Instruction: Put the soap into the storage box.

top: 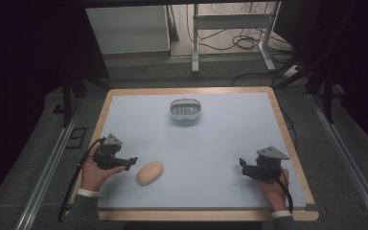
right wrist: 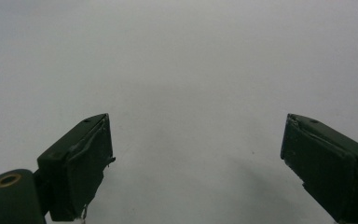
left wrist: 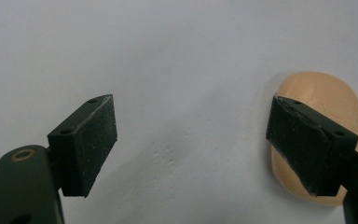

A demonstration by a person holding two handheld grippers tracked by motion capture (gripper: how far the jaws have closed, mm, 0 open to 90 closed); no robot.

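Observation:
A tan oval bar of soap (top: 150,173) lies on the pale blue mat near the front left. My left gripper (top: 130,163) is open just left of it, jaws pointing right. In the left gripper view the soap (left wrist: 324,98) lies behind the right jaw, outside the gap, and bare mat fills the space between the jaws of the left gripper (left wrist: 191,140). A small grey soap dish (top: 185,109) stands at the back middle of the mat. My right gripper (top: 243,165) is open at the front right, and the right gripper (right wrist: 196,161) has bare mat between its jaws.
The mat (top: 211,148) lies on a wooden table (top: 287,139) with its rim showing around it. Dark floor, metal rails and a white desk frame with cables (top: 230,38) lie beyond the table's far edge.

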